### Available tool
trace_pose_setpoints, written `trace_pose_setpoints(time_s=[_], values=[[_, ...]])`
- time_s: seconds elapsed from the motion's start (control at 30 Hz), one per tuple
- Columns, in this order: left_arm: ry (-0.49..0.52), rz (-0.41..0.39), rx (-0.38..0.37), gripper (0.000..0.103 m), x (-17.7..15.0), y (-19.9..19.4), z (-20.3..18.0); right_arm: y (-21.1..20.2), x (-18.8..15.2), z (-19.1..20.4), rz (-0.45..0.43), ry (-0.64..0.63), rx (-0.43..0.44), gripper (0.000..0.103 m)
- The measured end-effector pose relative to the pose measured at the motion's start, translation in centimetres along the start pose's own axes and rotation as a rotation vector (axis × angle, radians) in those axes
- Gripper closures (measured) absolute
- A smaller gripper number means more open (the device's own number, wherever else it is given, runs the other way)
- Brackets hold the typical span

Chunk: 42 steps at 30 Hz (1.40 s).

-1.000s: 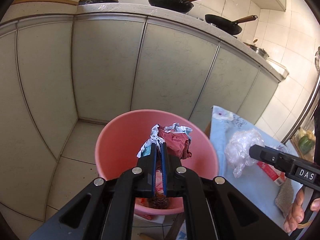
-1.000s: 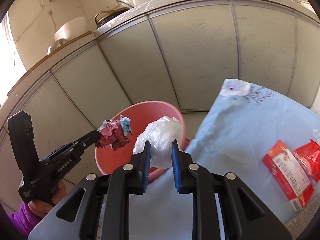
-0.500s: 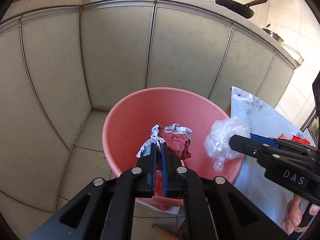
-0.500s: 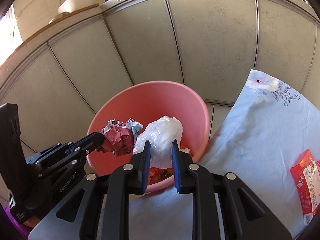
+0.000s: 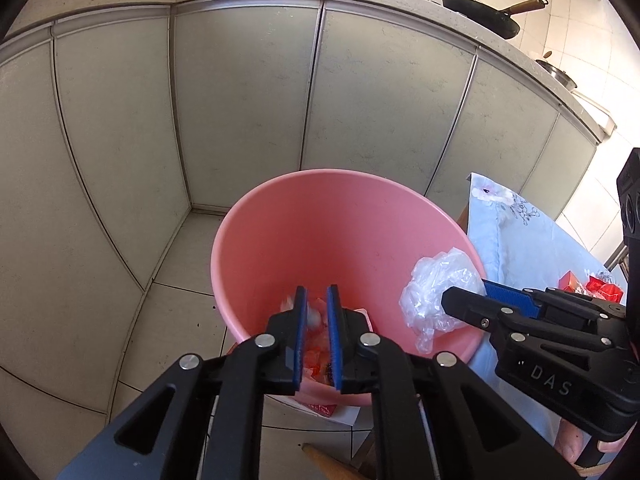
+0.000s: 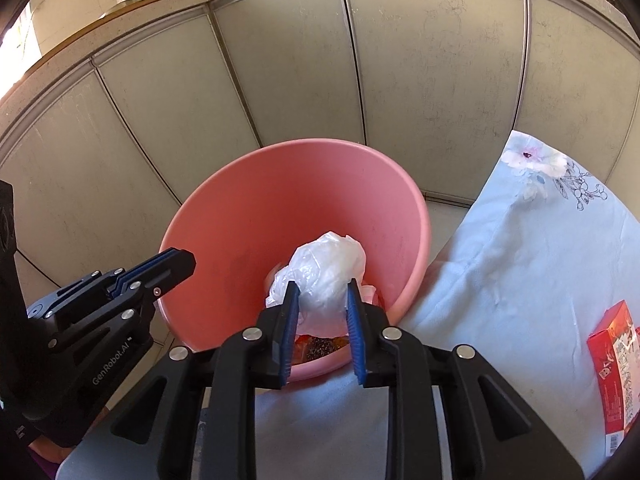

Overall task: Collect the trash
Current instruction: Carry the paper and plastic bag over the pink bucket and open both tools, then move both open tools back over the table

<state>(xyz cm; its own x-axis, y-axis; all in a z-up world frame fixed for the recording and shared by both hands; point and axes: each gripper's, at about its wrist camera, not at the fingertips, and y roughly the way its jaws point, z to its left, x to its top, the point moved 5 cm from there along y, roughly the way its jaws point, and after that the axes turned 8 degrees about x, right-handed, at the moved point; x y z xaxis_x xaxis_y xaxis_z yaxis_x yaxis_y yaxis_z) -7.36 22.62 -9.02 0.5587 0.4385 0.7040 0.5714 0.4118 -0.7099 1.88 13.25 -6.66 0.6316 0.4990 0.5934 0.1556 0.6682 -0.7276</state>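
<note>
A pink bucket (image 5: 344, 220) stands on the tiled floor by the cabinets; it also shows in the right wrist view (image 6: 296, 200). My left gripper (image 5: 317, 300) is open and empty above the bucket's inside; trash lies at the bottom below it. My right gripper (image 6: 319, 296) is shut on a crumpled clear plastic bag (image 6: 328, 268) and holds it over the bucket's near rim. The bag (image 5: 436, 288) and right gripper show at the right of the left wrist view. The left gripper (image 6: 176, 260) shows at the left of the right wrist view.
A table with a light blue flowered cloth (image 6: 520, 248) stands right of the bucket. A red carton (image 6: 616, 352) lies on it, with red packets (image 5: 600, 288) seen in the left wrist view. Grey cabinet doors (image 5: 248, 100) stand behind, pans (image 5: 480, 16) on the counter above.
My left gripper has opened and the crumpled red and white paper has dropped into the bucket. My right gripper has carried the plastic bag over the bucket's rim.
</note>
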Motion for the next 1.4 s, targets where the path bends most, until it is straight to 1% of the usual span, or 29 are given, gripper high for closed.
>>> trace_pose_setpoints(time_s=[0.1, 0.17, 0.37, 0.63, 0.83, 0.87, 0.9, 0.93, 1.07, 1.23, 1.3, 1.4], values=[[-0.003, 0.002, -0.005, 0.086, -0.1, -0.3, 0.0, -0.2, 0.2, 0.0, -0.009, -0.006, 0.009, 0.069], [-0.005, 0.002, -0.006, 0.084, -0.2, -0.5, -0.1, -0.3, 0.3, 0.2, -0.013, -0.014, 0.006, 0.068], [-0.019, 0.002, 0.003, 0.083, -0.2, -1.1, 0.1, -1.2, 0.3, 0.5, -0.03, -0.028, 0.001, 0.068], [0.012, -0.008, 0.026, 0.082, -0.3, -2.6, -0.7, -3.5, -0.5, 0.7, -0.068, -0.06, -0.035, 0.068], [0.004, -0.017, 0.012, 0.079, -0.6, -4.2, -1.3, -5.5, -1.4, 1.4, -0.099, -0.097, -0.061, 0.068], [0.006, -0.018, 0.008, 0.079, -0.6, -4.5, -1.5, -5.7, -1.6, 1.6, -0.1, -0.097, -0.059, 0.065], [0.007, -0.019, 0.005, 0.078, -0.7, -4.7, -1.5, -5.9, -1.7, 1.7, -0.1, -0.099, -0.06, 0.058], [0.008, -0.019, 0.001, 0.078, -0.8, -4.9, -1.6, -6.2, -1.9, 1.8, -0.102, -0.103, -0.061, 0.057], [0.021, -0.021, -0.005, 0.077, -1.1, -5.5, -2.1, -7.4, -2.8, 2.0, -0.118, -0.123, -0.092, 0.056], [0.042, -0.025, -0.019, 0.076, -1.4, -6.3, -3.1, -8.9, -3.8, 1.6, -0.129, -0.103, -0.102, 0.056], [0.055, -0.029, -0.03, 0.072, -1.6, -6.8, -3.6, -9.6, -4.4, 1.3, -0.128, -0.093, -0.118, 0.056], [0.079, -0.032, -0.049, 0.069, -1.9, -7.3, -4.5, -11.2, -5.7, 0.6, -0.133, -0.079, -0.154, 0.056]])
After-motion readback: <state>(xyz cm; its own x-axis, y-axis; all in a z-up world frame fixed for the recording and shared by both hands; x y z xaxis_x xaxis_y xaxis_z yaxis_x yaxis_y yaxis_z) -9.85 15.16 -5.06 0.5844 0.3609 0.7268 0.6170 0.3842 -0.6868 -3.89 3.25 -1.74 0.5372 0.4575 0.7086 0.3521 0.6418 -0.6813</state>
